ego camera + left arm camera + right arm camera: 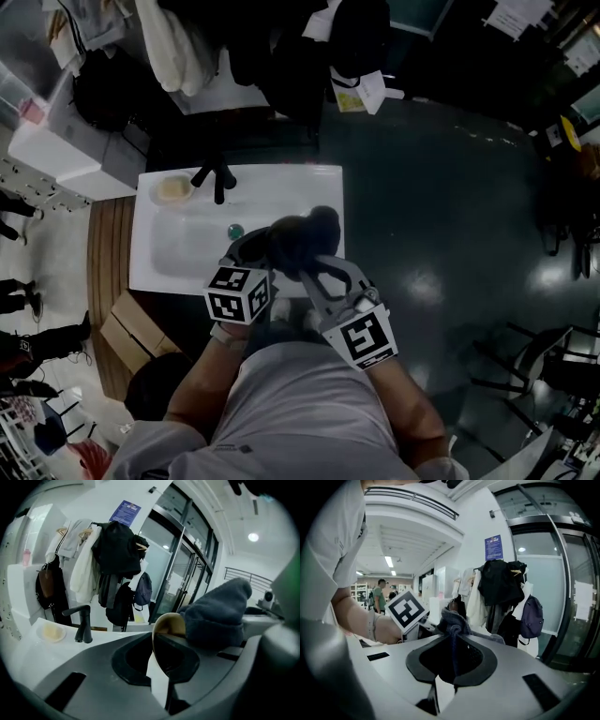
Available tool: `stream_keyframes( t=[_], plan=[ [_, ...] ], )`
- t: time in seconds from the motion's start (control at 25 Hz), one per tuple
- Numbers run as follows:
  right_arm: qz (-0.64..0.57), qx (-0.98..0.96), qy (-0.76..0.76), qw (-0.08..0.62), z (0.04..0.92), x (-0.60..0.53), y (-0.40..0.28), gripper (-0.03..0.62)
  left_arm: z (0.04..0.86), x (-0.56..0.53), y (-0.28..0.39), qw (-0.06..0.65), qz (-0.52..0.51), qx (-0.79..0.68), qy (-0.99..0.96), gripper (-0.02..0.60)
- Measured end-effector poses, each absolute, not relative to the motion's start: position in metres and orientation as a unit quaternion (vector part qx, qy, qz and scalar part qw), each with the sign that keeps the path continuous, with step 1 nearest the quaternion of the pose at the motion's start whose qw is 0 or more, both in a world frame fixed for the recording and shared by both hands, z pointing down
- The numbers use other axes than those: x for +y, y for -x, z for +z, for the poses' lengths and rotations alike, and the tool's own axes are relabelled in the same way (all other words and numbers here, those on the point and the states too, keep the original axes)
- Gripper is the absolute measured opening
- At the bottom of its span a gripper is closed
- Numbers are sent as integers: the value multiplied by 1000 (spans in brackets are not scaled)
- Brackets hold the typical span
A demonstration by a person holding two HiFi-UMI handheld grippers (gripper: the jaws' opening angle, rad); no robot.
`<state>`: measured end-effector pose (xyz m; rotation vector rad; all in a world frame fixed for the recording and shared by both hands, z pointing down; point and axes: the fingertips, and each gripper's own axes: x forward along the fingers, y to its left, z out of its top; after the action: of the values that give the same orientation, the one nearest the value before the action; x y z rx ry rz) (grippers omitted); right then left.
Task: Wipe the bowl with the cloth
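In the left gripper view a tan bowl (168,622) stands on edge, its rim clamped between the jaws of my left gripper (161,654). A dark grey cloth (218,615) presses against the bowl's right side. In the right gripper view my right gripper (452,658) is shut on that bunched cloth (452,626), and the left gripper's marker cube (407,610) sits just beyond it. From the head view both grippers, left (251,259) and right (321,272), meet over the sink's front right corner. There the cloth (305,234) covers the bowl.
The white sink (183,255) has a black faucet (216,178), a soap dish (173,189) and a green drain (234,231). A cardboard box (136,328) lies on the floor at the left. Coats and bags (115,550) hang behind the sink.
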<state>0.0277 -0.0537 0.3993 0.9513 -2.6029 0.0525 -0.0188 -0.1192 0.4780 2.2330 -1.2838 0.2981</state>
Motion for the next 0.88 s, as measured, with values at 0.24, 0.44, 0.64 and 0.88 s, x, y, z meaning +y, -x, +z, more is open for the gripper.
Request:
stream_keyframes(
  t=[0.24,0.44,0.64,0.88],
  plan=[
    [5,-904,-338,262,428,-59,-25,48,474,-121,11,281,88,-453,-842,23],
    [-37,-874,-335,349,454,-64,-25,48,471,-121,6,282,81,-439,-849,23],
    [-80,-843,-315,428,475,-66,-22,48,469,-117,6,283,83,-433,-852,26],
    [-111,-816,-283,491,495,-62,-22,48,472,-104,-1,287,89,-423,-855,34]
  ],
)
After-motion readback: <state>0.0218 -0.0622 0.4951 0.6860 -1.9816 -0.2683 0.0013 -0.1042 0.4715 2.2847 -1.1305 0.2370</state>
